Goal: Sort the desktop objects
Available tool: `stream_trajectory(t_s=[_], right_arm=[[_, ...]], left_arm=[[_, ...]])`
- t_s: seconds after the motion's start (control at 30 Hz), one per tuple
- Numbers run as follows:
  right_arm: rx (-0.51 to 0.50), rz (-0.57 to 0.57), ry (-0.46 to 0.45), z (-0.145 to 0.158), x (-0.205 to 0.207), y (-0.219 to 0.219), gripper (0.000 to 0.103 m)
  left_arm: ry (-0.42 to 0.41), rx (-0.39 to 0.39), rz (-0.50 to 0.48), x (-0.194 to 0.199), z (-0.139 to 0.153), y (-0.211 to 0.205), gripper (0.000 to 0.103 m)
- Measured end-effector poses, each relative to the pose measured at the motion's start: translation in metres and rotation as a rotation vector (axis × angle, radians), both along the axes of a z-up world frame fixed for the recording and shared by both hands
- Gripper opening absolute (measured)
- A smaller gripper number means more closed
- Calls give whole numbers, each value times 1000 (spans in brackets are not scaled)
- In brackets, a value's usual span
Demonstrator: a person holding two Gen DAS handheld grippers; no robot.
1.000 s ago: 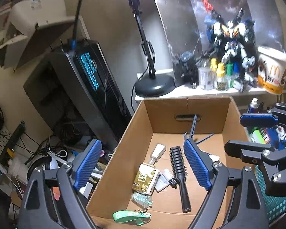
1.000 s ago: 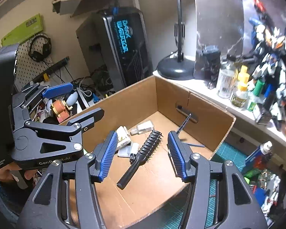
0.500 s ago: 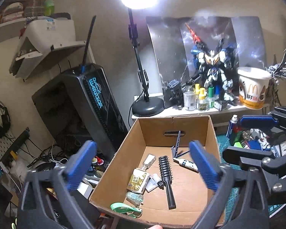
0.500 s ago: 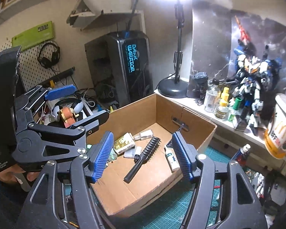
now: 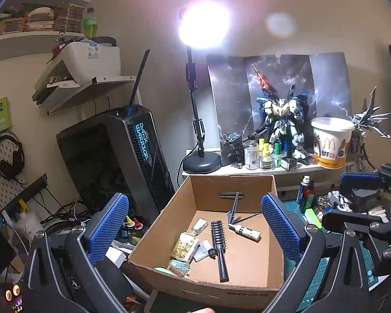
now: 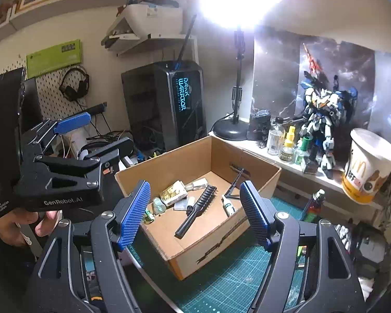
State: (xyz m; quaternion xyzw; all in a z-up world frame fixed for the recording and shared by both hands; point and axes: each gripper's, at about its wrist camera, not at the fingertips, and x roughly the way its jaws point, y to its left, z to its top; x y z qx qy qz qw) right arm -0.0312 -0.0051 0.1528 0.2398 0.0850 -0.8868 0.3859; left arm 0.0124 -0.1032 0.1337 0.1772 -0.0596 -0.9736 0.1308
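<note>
An open cardboard box stands on a green cutting mat. Inside lie a black comb brush, a white tube, a gold packet, a small clear bottle and a black folding stand. My left gripper is open and empty, held back above the box's near side. My right gripper is open and empty, above the box's near corner. The left gripper also shows in the right wrist view.
A black PC tower stands left of the box. A desk lamp shines behind it. A shelf holds paint bottles, a robot model and a McDonald's bucket. Clutter lies on the mat at right.
Both grippers have pulled up and back from the box, so it looks smaller and farther. The white tube now lies in the box. The lamp head has come into view.
</note>
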Motion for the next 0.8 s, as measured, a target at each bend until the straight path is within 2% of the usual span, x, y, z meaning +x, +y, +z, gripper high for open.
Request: stream_trajectory(t_s=[0.33,0.8], right_arm=[[-20,-26,14,1,30,30,69],[-46,-91,2,-8,64,70,69]], left_arm=[[26,6,-9,30,0,11,103],[-6,14,-8,50,-24,20,103]])
